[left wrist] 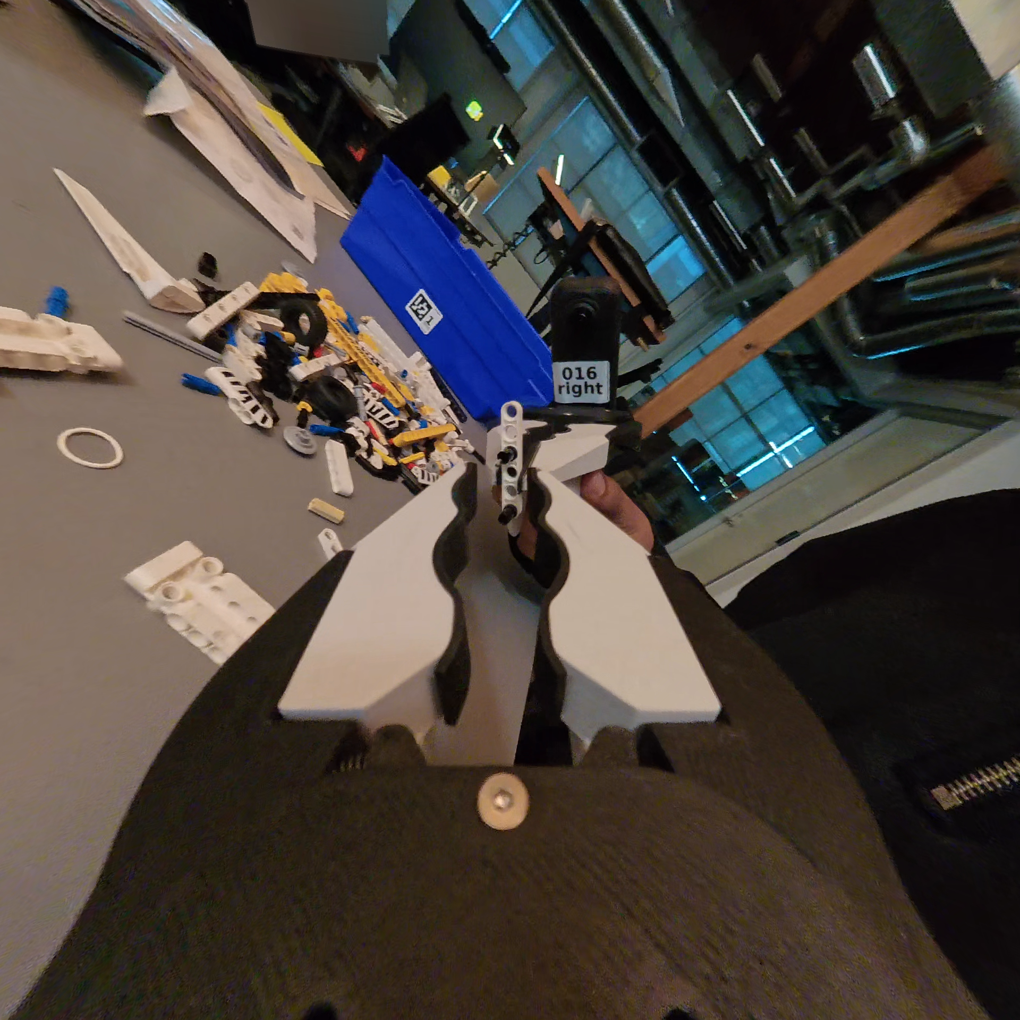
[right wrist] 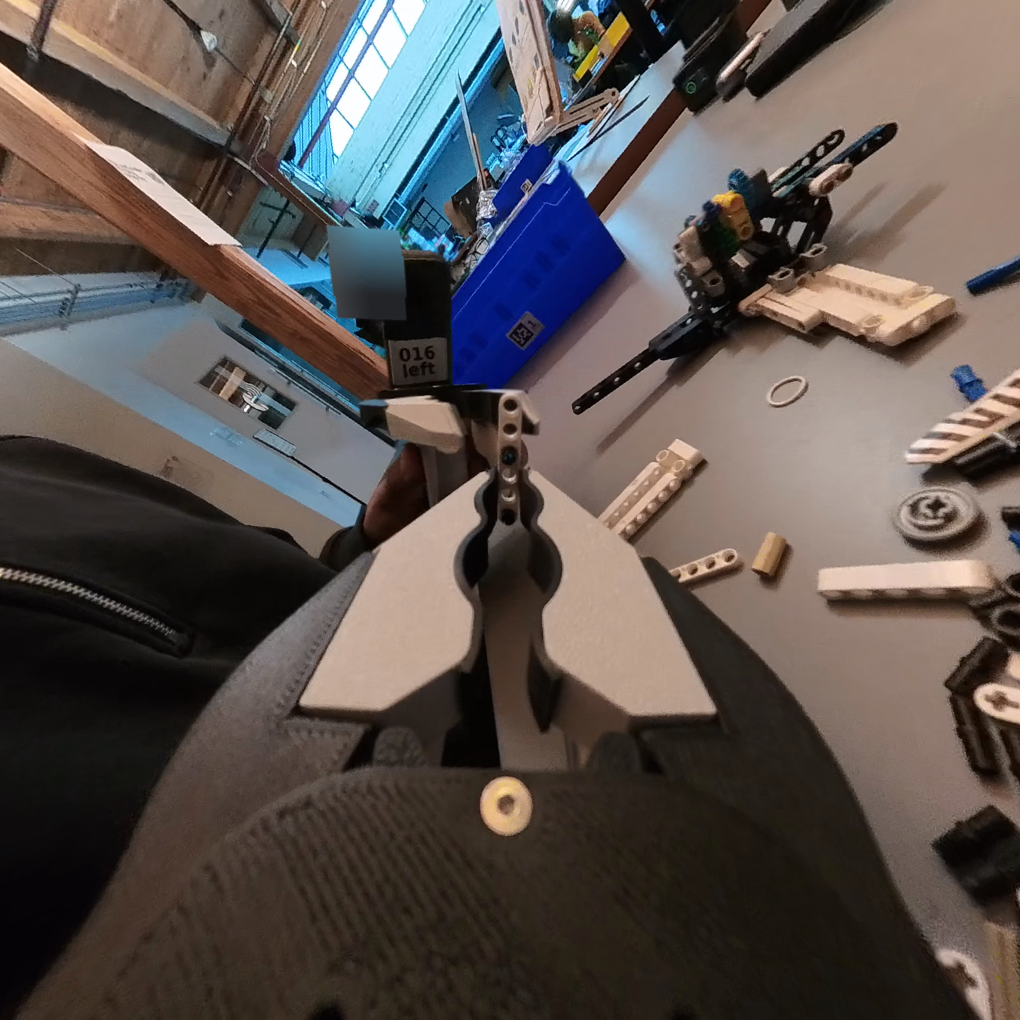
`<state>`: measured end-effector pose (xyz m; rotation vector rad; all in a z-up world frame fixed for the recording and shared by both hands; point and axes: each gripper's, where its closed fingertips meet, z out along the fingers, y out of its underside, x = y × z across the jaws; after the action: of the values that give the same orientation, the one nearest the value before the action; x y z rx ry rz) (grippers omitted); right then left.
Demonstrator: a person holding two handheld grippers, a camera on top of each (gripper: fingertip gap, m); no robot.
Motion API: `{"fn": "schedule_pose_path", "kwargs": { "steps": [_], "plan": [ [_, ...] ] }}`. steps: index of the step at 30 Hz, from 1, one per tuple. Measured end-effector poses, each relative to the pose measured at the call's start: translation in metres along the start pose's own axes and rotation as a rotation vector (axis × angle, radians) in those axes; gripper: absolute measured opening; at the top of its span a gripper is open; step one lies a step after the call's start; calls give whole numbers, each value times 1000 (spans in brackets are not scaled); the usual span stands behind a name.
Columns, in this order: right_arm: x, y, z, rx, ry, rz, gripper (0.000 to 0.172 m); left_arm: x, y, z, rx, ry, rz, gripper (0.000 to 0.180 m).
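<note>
Left wrist view, left to right: white ring on the grey table at left edge; heap of mixed building pieces left of centre; blue bin above it. At centre, left gripper parted, pads clear of the white perforated beam standing between them. Right wrist view: right gripper clenched on that beam at centre; half-built black model in the upper right.
</note>
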<state>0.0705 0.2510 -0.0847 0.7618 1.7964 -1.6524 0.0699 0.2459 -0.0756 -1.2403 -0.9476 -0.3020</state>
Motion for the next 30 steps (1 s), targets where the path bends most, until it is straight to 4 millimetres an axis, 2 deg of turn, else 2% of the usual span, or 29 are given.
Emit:
{"fn": "schedule_pose_path", "kwargs": {
  "steps": [3, 6, 11, 14, 17, 21, 27, 29, 30],
  "plan": [
    [-7, 1, 3, -11, -40, 7, 5, 8, 0, 1, 8, 64, -34, 13],
    [-11, 4, 4, -15, -72, 26, 5, 16, -2, 0, 16, 133, -63, 0],
    [-16, 9, 8, -40, -103, 26, 6, 13, -1, -2, 25, 135, -91, 0],
    [-21, 5, 9, -25, -131, 30, 5, 14, -5, -5, 51, 155, -108, 10],
    [-24, 2, 7, -10, -152, 42, 5, 19, -4, -5, 37, 183, -110, 10],
    [-26, 5, 9, -26, -167, 45, 5, 23, -1, -3, 26, 200, -108, 2],
    [-29, 5, 9, -22, -183, 42, 5, 26, -1, -5, 24, 226, -115, 1],
    [-31, 0, 8, 17, -198, 41, 6, 27, 0, -5, 16, 234, -119, 0],
    [-31, -6, 6, 59, -207, 50, 13, 27, 1, -4, 20, 231, -113, 0]
  ]
}}
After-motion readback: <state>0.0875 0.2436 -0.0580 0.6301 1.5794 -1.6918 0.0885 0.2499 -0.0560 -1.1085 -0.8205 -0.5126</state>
